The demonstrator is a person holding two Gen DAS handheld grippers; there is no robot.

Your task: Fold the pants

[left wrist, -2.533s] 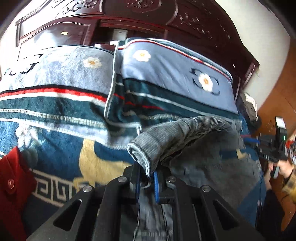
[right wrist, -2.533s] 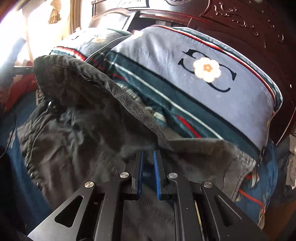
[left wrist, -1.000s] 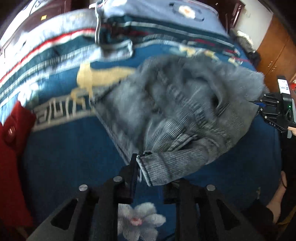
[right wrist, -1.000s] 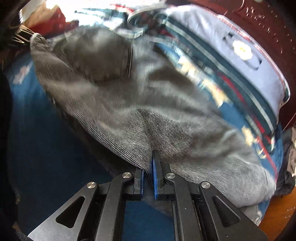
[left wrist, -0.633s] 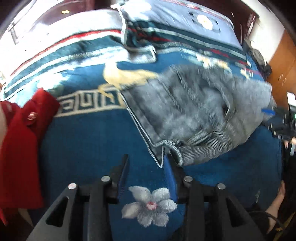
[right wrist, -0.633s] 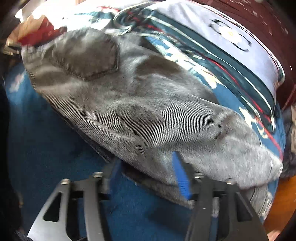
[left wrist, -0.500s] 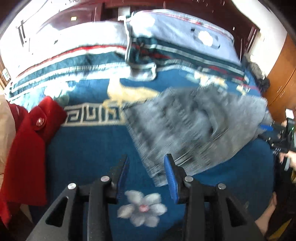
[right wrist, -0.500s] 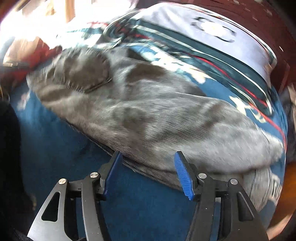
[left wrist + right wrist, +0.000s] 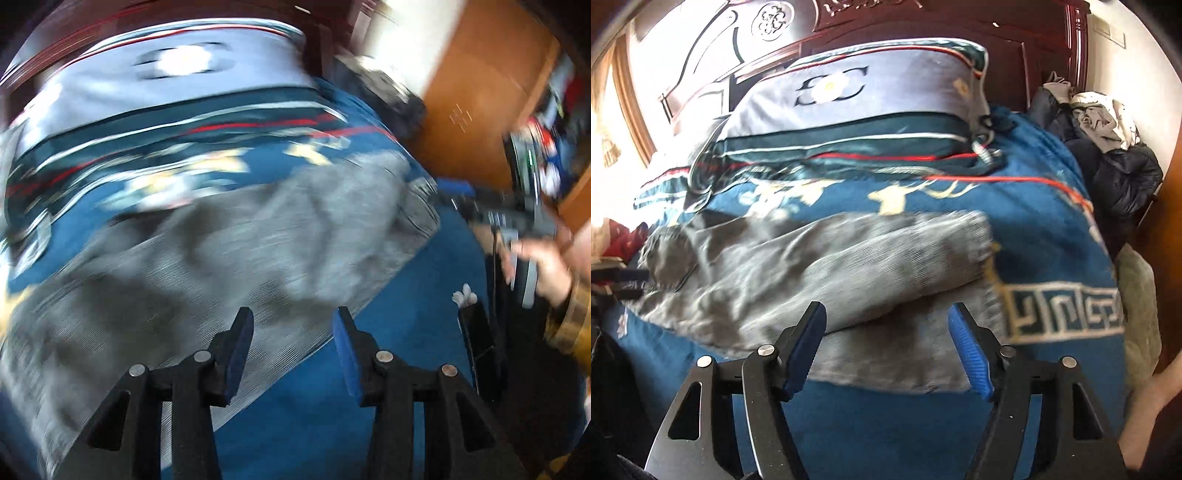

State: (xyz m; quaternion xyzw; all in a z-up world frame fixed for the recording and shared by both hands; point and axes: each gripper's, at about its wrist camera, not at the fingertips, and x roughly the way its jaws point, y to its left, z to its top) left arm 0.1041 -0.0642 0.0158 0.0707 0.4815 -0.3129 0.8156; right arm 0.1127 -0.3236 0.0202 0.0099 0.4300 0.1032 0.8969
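lying in a folded heap across a blue patterned blanket (image 9: 1052, 206), the grey corduroy pants (image 9: 827, 258) rest free of both claws, one layer doubled over another. the right gripper (image 9: 886, 339) hangs just above their near edge, its blue-padded jaws spread apart after just opening, nothing pinched between them. the left gripper (image 9: 291, 347), seen through heavy motion blur, has likewise just been opening and holds no cloth, the pants (image 9: 221, 258) beneath and beyond it. a striped pillow (image 9: 857, 96) leans against the carved wooden headboard (image 9: 923, 22). dark clothes (image 9: 1108, 147) pile up beside the bed.
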